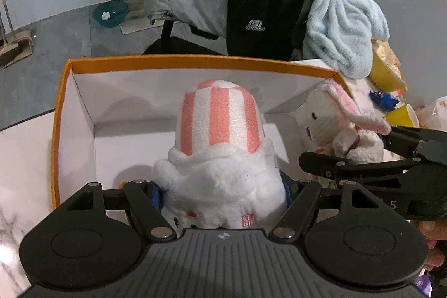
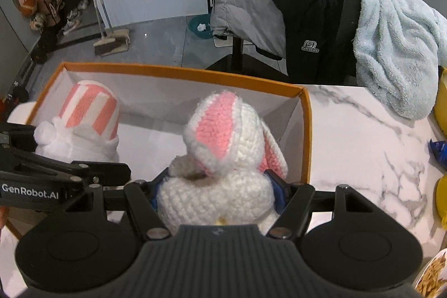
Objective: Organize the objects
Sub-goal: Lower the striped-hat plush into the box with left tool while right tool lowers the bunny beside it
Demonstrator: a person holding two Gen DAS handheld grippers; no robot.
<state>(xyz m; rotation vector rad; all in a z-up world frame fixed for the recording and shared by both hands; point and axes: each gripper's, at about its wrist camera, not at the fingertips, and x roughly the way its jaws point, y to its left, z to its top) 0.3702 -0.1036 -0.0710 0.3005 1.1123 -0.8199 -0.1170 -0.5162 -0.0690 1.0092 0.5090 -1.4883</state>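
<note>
Holding two soft toys over the orange-rimmed box point(image 1: 60, 113) at the marble table's point(image 2: 363, 130) far edge: left gripper point(image 1: 223, 194) clamped on the striped-hat plush point(image 1: 220, 136), left half; right gripper point(image 2: 218, 186) clamped on the crocheted rabbit point(image 2: 223, 147), near the right wall.

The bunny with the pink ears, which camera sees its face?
The left wrist view. There the crocheted bunny is seen from the side, with an eye and nose showing, held in the right gripper. The right wrist view shows the same bunny only from behind: floppy ears and a round back, no face.
</note>
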